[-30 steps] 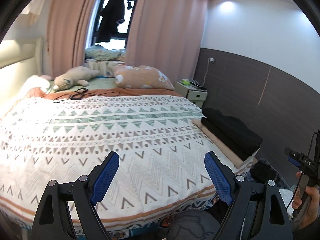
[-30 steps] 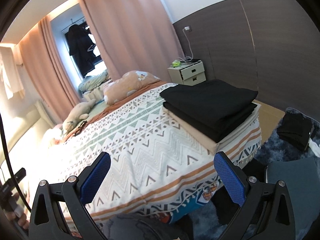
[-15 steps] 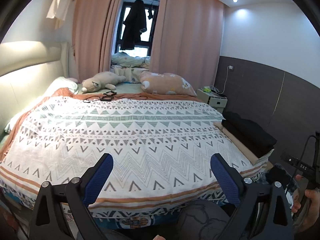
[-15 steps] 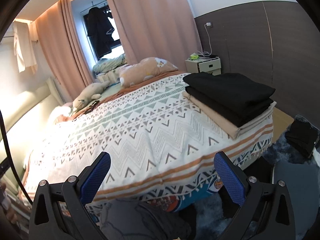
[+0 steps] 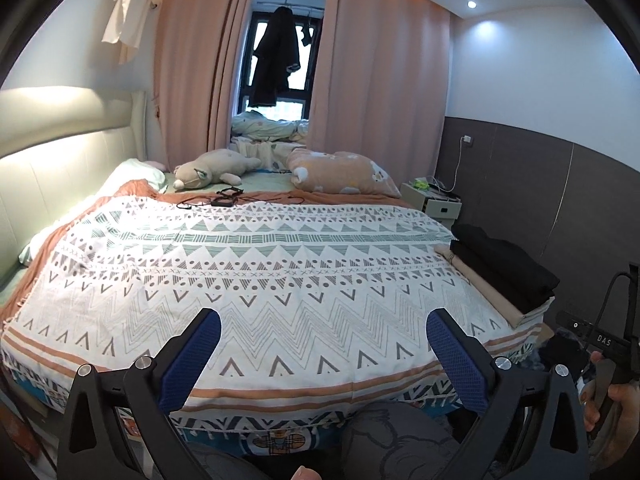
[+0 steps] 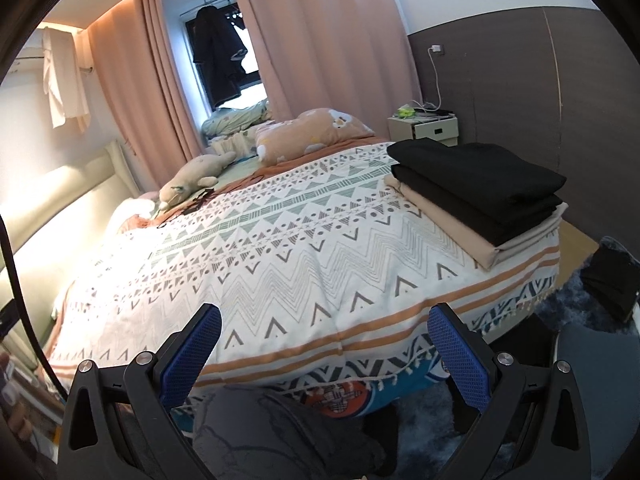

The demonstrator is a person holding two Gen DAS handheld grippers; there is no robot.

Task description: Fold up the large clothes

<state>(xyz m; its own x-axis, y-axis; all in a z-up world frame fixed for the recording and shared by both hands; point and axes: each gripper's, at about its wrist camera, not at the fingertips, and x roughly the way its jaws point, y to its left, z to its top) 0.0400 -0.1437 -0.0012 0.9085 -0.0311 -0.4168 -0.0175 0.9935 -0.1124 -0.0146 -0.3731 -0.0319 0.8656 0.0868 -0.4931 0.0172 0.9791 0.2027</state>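
A stack of folded clothes, black ones (image 6: 480,178) on a beige one (image 6: 460,226), lies on the right side of the bed; it also shows in the left wrist view (image 5: 508,268). A dark garment (image 6: 612,280) lies on the floor to the right of the bed. My left gripper (image 5: 320,360) is open and empty, held above the foot edge of the patterned bedspread (image 5: 256,272). My right gripper (image 6: 324,360) is open and empty over the same foot edge. A dark grey fabric (image 6: 280,432) shows below both grippers.
A plush toy (image 5: 208,170) and an orange pillow (image 5: 340,174) lie at the far end. Cables and a small device (image 5: 224,200) rest near them. A nightstand (image 6: 424,128) stands by the dark wall panel. A blue rug (image 6: 580,344) covers the floor on the right.
Both grippers have pulled back and risen from the bed, so more of the bedspread and room is in view. Both stay open and empty.
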